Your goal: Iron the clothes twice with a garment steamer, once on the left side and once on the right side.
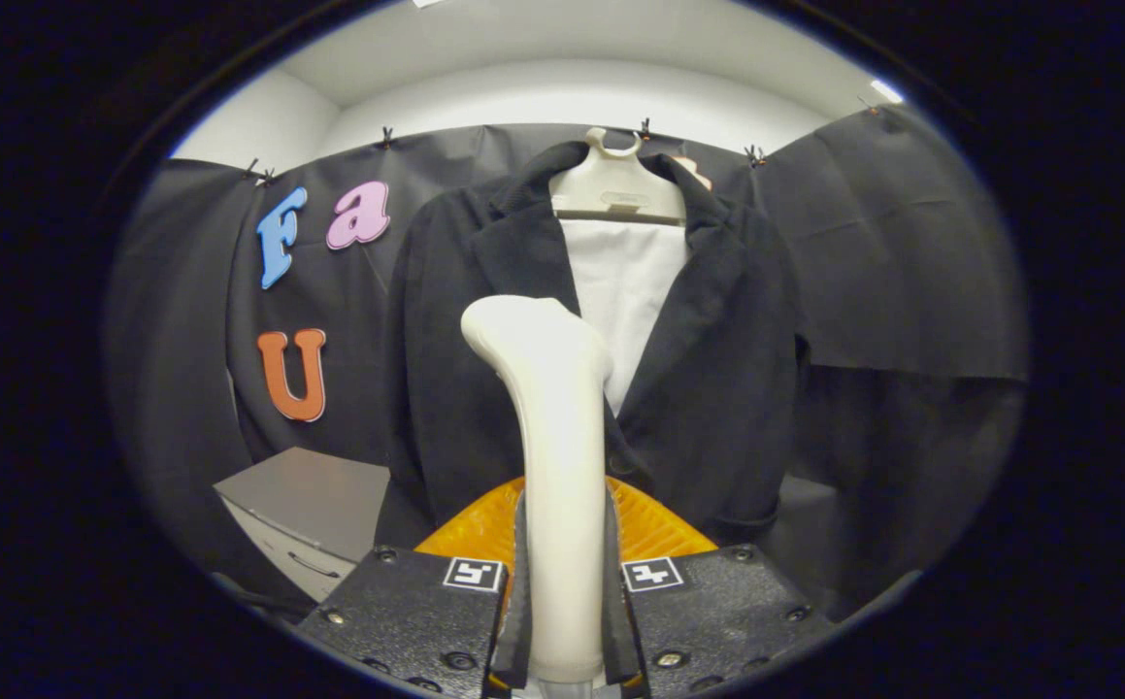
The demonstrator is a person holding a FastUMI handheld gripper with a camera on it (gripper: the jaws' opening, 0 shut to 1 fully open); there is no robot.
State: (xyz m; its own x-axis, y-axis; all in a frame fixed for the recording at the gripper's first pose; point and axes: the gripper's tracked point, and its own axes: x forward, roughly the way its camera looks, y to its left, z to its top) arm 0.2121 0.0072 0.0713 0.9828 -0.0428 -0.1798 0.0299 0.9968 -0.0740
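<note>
My gripper [563, 592] is clamped on the white steamer [552, 427] handle, head raised before the dark jacket [717, 388] on its hanger [617, 189]. A grey cabinet [314, 505] corner sits left; right side looks freer.

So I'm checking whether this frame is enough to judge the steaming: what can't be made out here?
- Steamer head: its face points away toward the jacket, so contact with the cloth cannot be told in the gripper view.
- Jacket's lower front: hidden behind the steamer and the gripper, whose fingers press on the handle from both sides.
- Steam: none can be made out.
- Cabinet: its lower part is cut off.
</note>
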